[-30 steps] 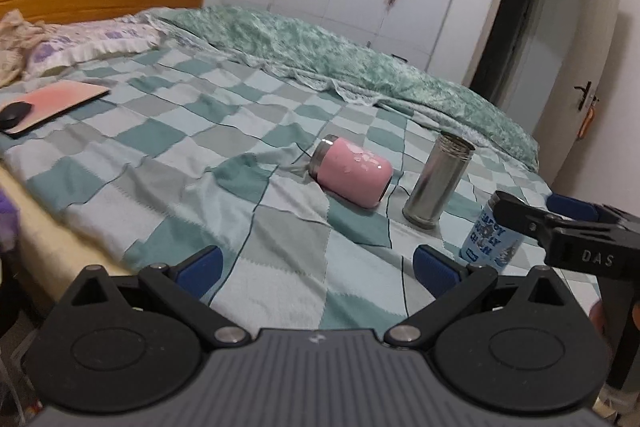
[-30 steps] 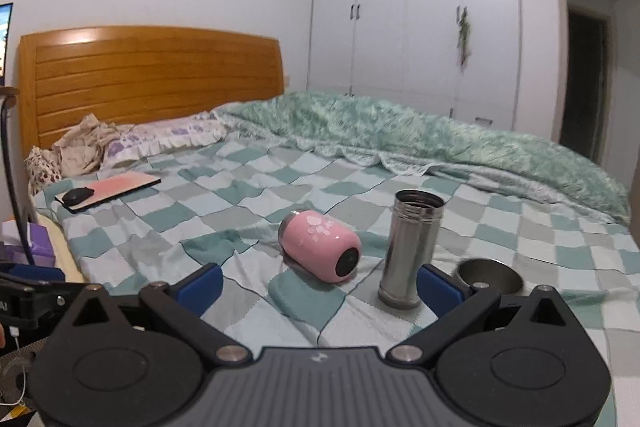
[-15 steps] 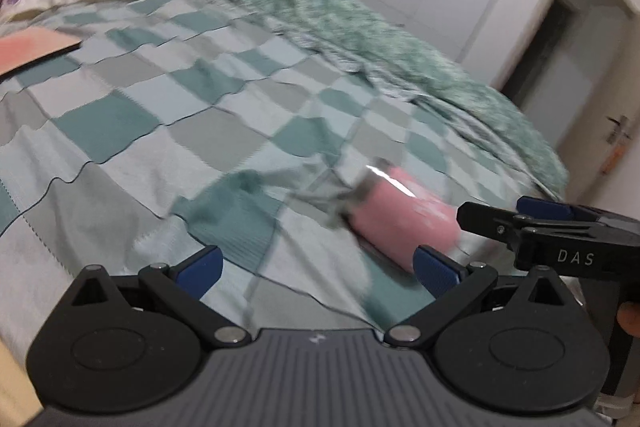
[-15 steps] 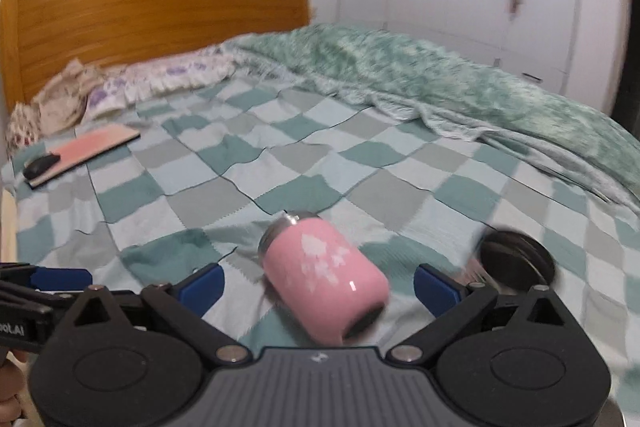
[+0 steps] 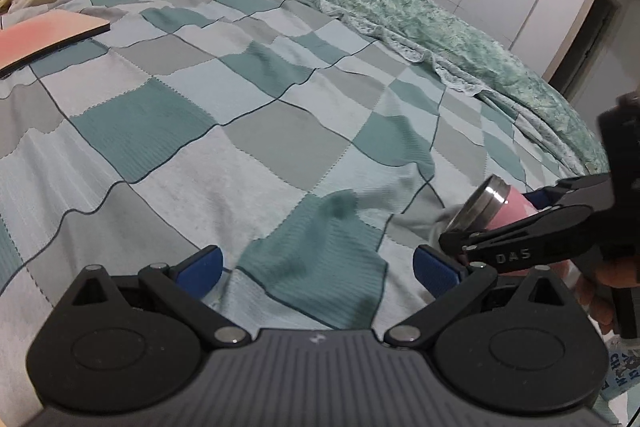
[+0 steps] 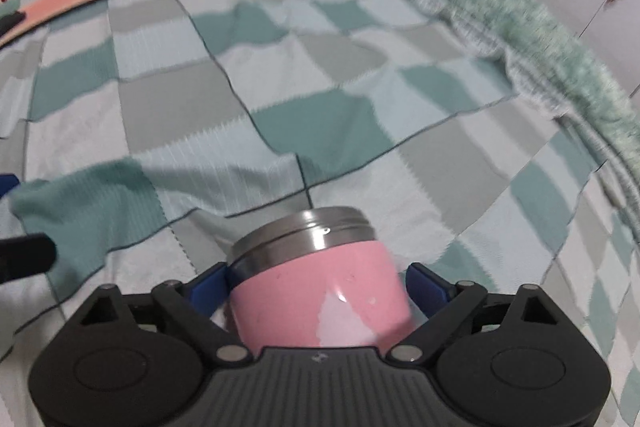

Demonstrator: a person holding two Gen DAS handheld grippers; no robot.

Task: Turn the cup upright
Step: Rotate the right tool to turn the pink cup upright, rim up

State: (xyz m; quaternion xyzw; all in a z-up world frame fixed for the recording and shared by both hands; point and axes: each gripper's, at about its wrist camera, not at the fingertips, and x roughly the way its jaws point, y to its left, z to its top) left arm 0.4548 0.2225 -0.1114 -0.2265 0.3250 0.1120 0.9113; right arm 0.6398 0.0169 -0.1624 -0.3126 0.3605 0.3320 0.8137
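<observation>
Right gripper (image 6: pixel 316 285): positioned around the pink cup (image 6: pixel 320 301) at the lower centre of the right wrist frame, one blue finger pad (image 6: pixel 208 287) at each flank of the cup. Firm contact cannot be confirmed from the frames. The cup lies on its side, steel rim pointing away toward the checkered bedspread (image 6: pixel 320 131). Half a second ago the cup lay ahead of the pads; it now sits between them and fills more of the frame.

Left gripper (image 5: pixel 318 267): jaws wide apart, holding nothing, over the bedspread (image 5: pixel 224 163). In this view, the cup (image 5: pixel 508 211) appears at the right edge, partly hidden behind the right gripper (image 5: pixel 516 239). The pink board (image 5: pixel 44 35) has re-entered at the upper left.
</observation>
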